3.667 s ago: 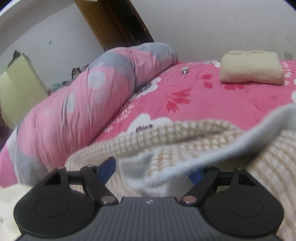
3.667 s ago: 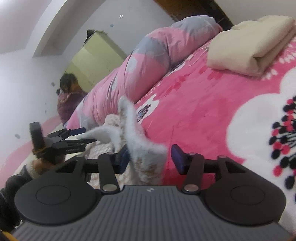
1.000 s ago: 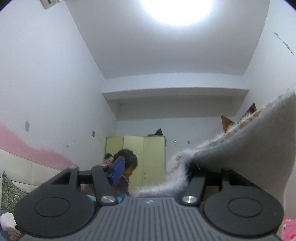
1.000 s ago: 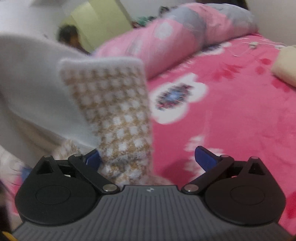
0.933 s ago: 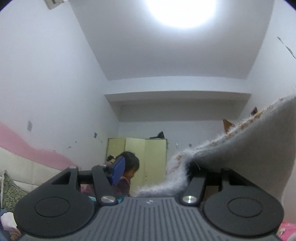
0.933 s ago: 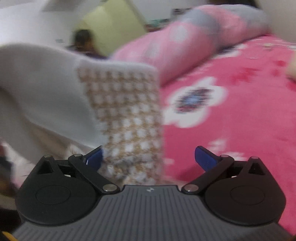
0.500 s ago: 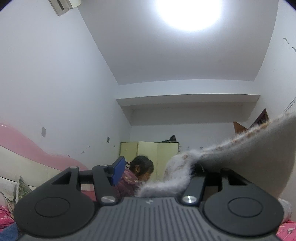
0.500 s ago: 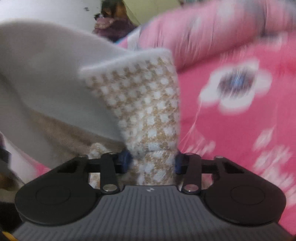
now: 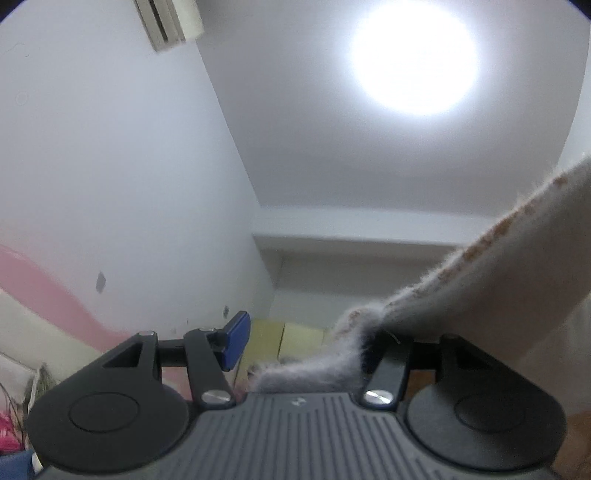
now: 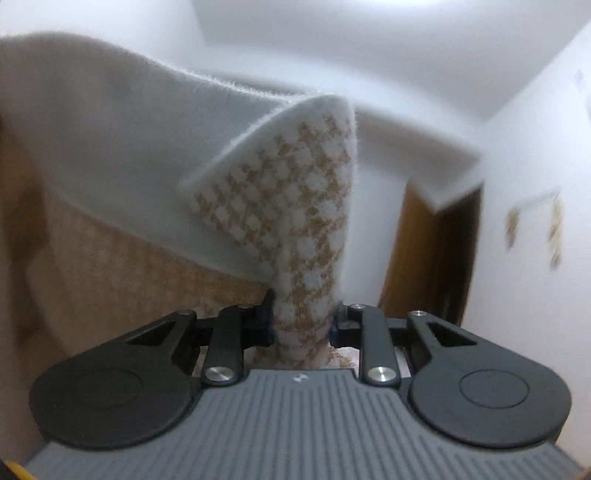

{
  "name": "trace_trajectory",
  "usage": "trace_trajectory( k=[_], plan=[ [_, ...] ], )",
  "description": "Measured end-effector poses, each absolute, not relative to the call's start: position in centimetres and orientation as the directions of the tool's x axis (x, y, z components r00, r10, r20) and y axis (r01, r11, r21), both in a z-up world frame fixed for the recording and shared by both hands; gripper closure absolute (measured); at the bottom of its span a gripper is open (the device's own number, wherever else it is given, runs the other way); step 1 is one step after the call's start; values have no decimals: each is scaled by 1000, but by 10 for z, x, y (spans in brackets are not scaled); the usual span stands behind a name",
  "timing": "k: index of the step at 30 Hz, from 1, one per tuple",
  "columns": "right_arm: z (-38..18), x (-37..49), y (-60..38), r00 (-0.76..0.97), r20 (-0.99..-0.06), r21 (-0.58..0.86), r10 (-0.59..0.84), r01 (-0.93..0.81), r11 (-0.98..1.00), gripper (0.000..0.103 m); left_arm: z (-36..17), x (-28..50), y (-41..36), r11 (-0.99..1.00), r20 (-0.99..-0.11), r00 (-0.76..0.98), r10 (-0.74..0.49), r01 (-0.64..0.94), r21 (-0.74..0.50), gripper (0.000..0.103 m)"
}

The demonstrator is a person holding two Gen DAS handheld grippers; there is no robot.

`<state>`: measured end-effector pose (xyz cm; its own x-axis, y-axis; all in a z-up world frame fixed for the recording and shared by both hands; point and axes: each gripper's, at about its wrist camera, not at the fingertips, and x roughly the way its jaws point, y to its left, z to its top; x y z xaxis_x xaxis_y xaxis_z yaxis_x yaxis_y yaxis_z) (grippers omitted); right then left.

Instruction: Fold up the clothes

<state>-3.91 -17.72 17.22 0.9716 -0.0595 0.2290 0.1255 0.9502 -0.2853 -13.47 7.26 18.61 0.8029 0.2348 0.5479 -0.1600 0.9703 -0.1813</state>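
A fluffy garment with a tan-and-white check outside and a plain white lining (image 10: 295, 221) is lifted off the bed. My right gripper (image 10: 301, 325) is shut on a folded edge of it, which stands up between the fingers. My left gripper (image 9: 303, 343) points up at the ceiling with its jaws apart; the garment (image 9: 498, 288) drapes over the right finger and lies across the gap, and only the blue left pad (image 9: 236, 339) shows. The bed is out of view.
A ceiling light (image 9: 413, 55) and a wall air conditioner (image 9: 170, 18) are overhead. Yellow-green wardrobes (image 9: 295, 339) stand at the far wall. A brown wooden door (image 10: 432, 254) is at the right in the right wrist view.
My right gripper closed on the checked edge and swung upward, so the bed left its view. My left gripper tilted further toward the ceiling with the garment still draped over it.
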Motion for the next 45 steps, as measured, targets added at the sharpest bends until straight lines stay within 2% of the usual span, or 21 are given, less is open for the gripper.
trace_trajectory(
  k=[6,11,17,22,26,31,34,37,41,45],
  plan=[
    [200,-98,-184,905,417,-304,-77,219,927,80,200,-177,68,970,624,745,235,-144,-194,42],
    [216,-142,-188,865,496,-300,-73,249,921,80,214,-216,71,972,649,729,215,-94,-216,42],
    [235,-194,-192,805,591,-308,-55,288,907,80,263,-196,94,976,684,710,169,-24,-216,39],
    [244,-210,-201,784,618,-312,-61,316,896,79,279,-191,88,981,698,703,137,1,-194,36],
    [239,-189,-216,815,573,-319,-86,318,893,78,266,-165,73,985,655,747,115,1,-175,34],
    [220,-127,-239,877,464,-359,-122,312,880,78,230,-97,49,991,543,834,96,-31,-128,34],
    [200,-70,-254,918,367,-419,-152,309,854,78,202,-37,34,996,440,895,76,-44,-82,34],
    [172,-2,-273,958,228,-455,-175,264,850,77,164,34,16,999,306,951,53,-49,-22,33],
    [121,100,-301,981,13,-440,-195,181,879,77,103,141,0,996,76,996,39,-45,73,33],
    [51,197,-322,958,-204,-413,-201,102,905,76,18,256,-9,984,-261,964,51,-4,177,33]
  ],
)
